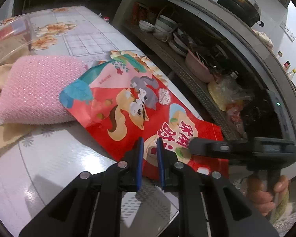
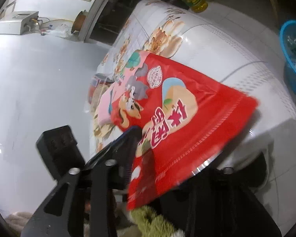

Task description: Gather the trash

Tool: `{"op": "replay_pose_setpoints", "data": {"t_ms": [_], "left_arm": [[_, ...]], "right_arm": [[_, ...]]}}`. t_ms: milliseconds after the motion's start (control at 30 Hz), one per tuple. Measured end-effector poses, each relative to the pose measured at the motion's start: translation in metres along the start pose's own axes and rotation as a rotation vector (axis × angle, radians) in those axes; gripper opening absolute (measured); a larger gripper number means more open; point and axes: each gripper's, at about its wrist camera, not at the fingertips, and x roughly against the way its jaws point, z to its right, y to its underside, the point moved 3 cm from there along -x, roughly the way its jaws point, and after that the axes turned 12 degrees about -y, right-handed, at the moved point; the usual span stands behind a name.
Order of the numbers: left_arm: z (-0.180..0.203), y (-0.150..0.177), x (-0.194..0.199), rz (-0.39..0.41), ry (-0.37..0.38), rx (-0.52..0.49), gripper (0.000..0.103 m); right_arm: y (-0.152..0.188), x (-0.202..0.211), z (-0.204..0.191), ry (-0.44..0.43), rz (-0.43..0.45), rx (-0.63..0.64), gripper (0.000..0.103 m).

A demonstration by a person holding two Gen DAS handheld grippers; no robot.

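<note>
A red snack bag [image 1: 132, 106] with cartoon squirrels lies at the table's edge, its far end resting on a pink sponge [image 1: 37, 90]. My right gripper [image 1: 191, 144] reaches in from the right in the left wrist view and is shut on the bag's near end. In the right wrist view the bag [image 2: 187, 126] covers the right finger; the left finger [image 2: 132, 134] presses on its face. My left gripper [image 1: 149, 144] hovers just before the bag's near edge, jaws a narrow gap apart, holding nothing.
The table has a glossy floral cover [image 1: 55, 158]. A beige cloth [image 1: 2, 136] and a clear plastic box [image 1: 9, 31] sit at the left. A shelf of bowls [image 1: 167, 27] runs on the right. A blue basin [image 2: 294, 53] stands beyond the table.
</note>
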Motion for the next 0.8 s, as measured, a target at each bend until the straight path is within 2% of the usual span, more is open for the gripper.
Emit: {"op": "replay_pose_setpoints", "data": {"t_ms": [33,133,200,233,300,367,400,467,533,600,667,733,800], "left_arm": [[0.001,0.000,0.001,0.007,-0.007,-0.007,0.013],[0.002,0.000,0.009,0.029,-0.022,-0.033,0.013],[0.003,-0.003,0.023,0.088,-0.045,-0.076,0.013],[0.002,-0.005,0.028,0.108,-0.057,-0.096,0.018],[-0.004,-0.016,0.046,0.175,-0.110,-0.152,0.037],[-0.014,-0.027,0.054,0.202,-0.167,-0.177,0.063],[-0.021,-0.036,0.055,0.199,-0.199,-0.192,0.067],[-0.033,-0.056,0.052,0.163,-0.245,-0.222,0.077],[-0.045,-0.075,0.045,0.136,-0.258,-0.228,0.080],[-0.051,-0.090,0.034,0.109,-0.282,-0.239,0.080],[-0.055,-0.105,0.019,0.060,-0.265,-0.246,0.080],[-0.058,-0.116,0.001,-0.019,-0.244,-0.252,0.081],[-0.058,-0.118,-0.013,-0.077,-0.266,-0.281,0.081]], "right_arm": [[0.000,-0.003,0.002,0.012,0.002,-0.010,0.010],[-0.001,-0.001,0.006,0.018,0.025,-0.025,0.004],[-0.003,0.008,0.005,0.054,0.052,-0.001,0.003],[-0.004,0.011,0.006,0.058,0.061,0.002,0.003],[-0.007,0.018,0.007,0.070,0.081,0.005,0.003],[-0.011,0.025,0.010,0.075,0.091,0.002,0.003],[-0.012,0.028,0.011,0.077,0.096,-0.001,0.003],[-0.014,0.032,0.012,0.081,0.105,0.001,0.003],[-0.016,0.037,0.014,0.077,0.116,0.001,0.003],[-0.016,0.038,0.015,0.076,0.125,-0.005,0.003],[-0.016,0.041,0.017,0.072,0.132,-0.013,0.003],[-0.014,0.040,0.016,0.070,0.136,-0.015,0.003],[-0.014,0.040,0.015,0.068,0.141,-0.018,0.003]]}}
